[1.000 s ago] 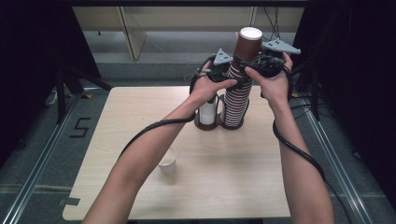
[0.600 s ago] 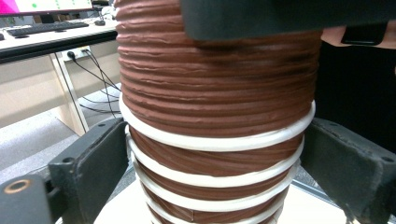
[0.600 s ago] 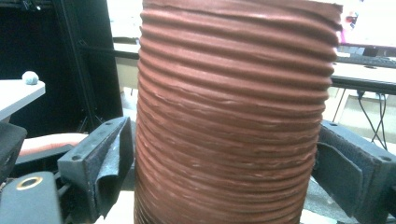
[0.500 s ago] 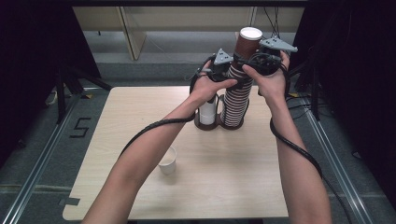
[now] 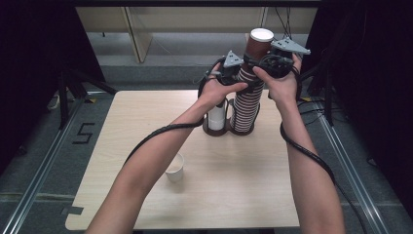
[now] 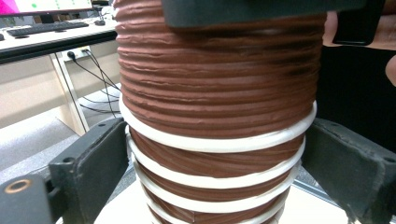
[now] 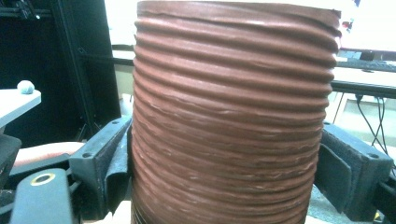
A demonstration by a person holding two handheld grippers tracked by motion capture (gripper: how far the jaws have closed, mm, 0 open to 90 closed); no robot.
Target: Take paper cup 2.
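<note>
Left gripper (image 5: 237, 74) is clamping the brown cup stack (image 5: 245, 109) while right gripper (image 5: 265, 62), jaws just closing, is gripping the top cup (image 5: 258, 46); one white cup (image 5: 175, 168) already on table (image 5: 234, 185), separation pending.

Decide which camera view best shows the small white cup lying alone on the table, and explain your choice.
The high view: the small white cup sits alone on the table, beside the person's left forearm, with its whole outline visible. The left and right gripper views look close-up at the ribbed brown cup stack, so they add nothing about it.
</note>
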